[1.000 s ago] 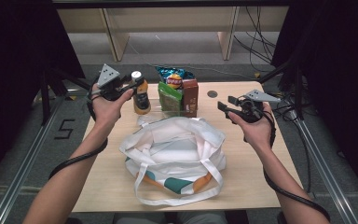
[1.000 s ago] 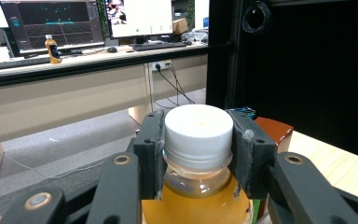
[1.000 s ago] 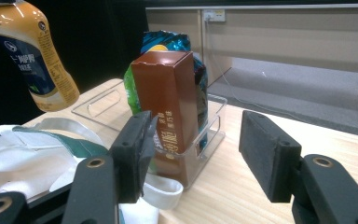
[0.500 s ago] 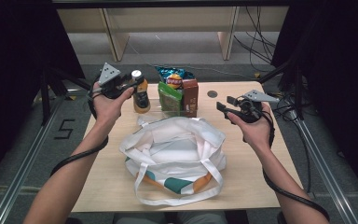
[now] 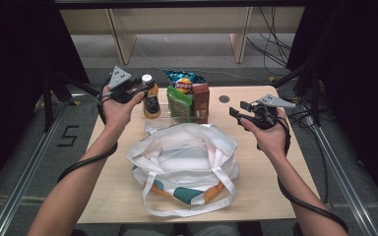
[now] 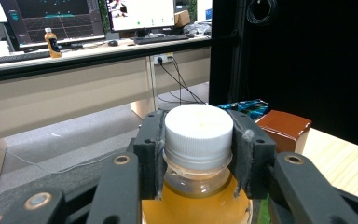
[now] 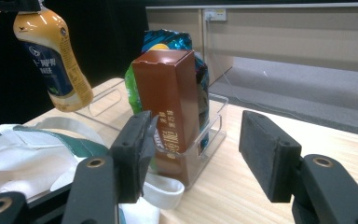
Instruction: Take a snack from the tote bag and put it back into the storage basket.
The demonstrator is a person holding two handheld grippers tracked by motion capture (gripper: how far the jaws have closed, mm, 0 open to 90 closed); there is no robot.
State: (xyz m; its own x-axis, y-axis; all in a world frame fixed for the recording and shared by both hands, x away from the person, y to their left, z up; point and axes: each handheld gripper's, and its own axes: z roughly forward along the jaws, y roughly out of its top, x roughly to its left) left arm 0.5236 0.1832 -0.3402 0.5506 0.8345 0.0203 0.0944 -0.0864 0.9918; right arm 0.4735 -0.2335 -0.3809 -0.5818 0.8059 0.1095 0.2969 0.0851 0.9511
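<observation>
An orange drink bottle with a white cap hangs tilted above the far left of the table. My left gripper is shut on its neck just under the cap, one pad on each side. In the right gripper view the bottle is off the table beside a clear bin. My right gripper hovers open at the table's right with nothing between its pads. It points at a brown box that stands in the bin. A white tote bag lies open at mid table.
The clear bin at the back holds the brown box, a green packet and a blue chips bag. A round hole marks the table's far right. Bare wood lies right of the bag; the floor drops off beyond.
</observation>
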